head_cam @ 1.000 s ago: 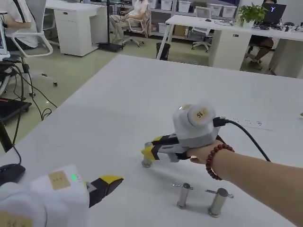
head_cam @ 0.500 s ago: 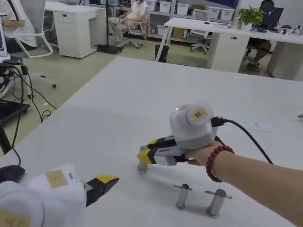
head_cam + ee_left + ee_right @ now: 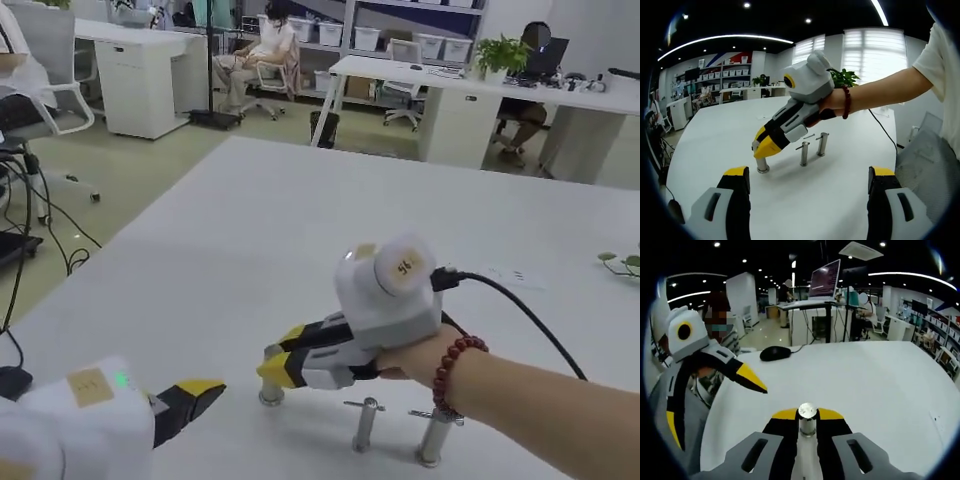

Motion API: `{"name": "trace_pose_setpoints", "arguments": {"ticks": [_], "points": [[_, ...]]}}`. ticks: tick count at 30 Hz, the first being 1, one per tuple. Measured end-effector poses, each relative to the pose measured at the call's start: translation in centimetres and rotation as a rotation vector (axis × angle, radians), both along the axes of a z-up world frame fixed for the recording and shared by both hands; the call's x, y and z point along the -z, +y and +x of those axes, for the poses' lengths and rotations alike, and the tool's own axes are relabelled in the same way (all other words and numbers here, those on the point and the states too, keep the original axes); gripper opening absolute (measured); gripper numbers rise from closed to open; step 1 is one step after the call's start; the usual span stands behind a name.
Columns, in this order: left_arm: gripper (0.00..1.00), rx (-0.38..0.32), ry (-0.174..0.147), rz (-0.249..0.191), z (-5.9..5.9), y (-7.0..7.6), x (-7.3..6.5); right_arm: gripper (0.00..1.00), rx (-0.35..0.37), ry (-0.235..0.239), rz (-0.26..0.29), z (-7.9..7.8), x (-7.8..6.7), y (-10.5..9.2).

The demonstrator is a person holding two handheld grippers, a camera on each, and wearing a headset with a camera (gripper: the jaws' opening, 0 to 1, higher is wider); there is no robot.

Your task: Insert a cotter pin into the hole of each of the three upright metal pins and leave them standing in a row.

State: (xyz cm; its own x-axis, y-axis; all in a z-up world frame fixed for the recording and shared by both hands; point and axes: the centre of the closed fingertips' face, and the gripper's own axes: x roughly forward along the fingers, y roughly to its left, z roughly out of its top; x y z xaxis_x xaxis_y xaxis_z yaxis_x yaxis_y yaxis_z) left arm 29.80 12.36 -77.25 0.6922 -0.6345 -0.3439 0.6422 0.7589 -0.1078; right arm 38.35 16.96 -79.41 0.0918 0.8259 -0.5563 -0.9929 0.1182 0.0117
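Our left claw [image 3: 195, 396] hangs released and empty off the desk's [image 3: 300, 220] left edge, as it did a second ago. In the left gripper view its jaws stand wide apart.

The head view has swung, which is our own head moving. Little else has changed: the right claw [image 3: 274, 369] stays clenched on the left pin [image 3: 270, 388], which is upright with its foot on the desk. The gap to the middle pin [image 3: 363, 430] looks slightly wider, but we cannot separate that from the camera's shift. In the right gripper view the left pin's top sits between the yellow jaw tips.

The middle pin and the right pin [image 3: 430, 446] each carry a cotter pin [image 3: 365, 404] crosswise near the top. We see none on the left pin, whose hole the jaws hide, so we judge it is the one left to do.

No tray or holder carries the pins. They stand on the bare desk, in a rough row, well in from its left edge.
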Motion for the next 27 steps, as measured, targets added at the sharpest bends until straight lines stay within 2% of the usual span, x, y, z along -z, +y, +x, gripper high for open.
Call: {"name": "trace_pose_setpoints", "arguments": {"ticks": [8,14,22,27], "points": [[0.97,-0.004,-0.01,-0.004,-0.2,-0.2,-0.4,0.13,-0.034,-0.01,0.0,-2.2,-0.6,-1.1],[0.95,-0.004,-0.016,-0.01,-0.5,-0.4,-0.7,0.13,-0.056,-0.019,-0.005,-3.5,-0.8,-2.8],[0.92,0.0,-0.012,-0.009,-0.9,-0.8,-0.7,0.13,-0.063,-0.03,-0.014,-4.6,-1.0,-4.8],[0.92,0.003,-0.02,-0.012,-0.9,-1.0,-0.9,0.13,-0.058,-0.027,-0.022,-5.4,-0.6,-6.4]]}}
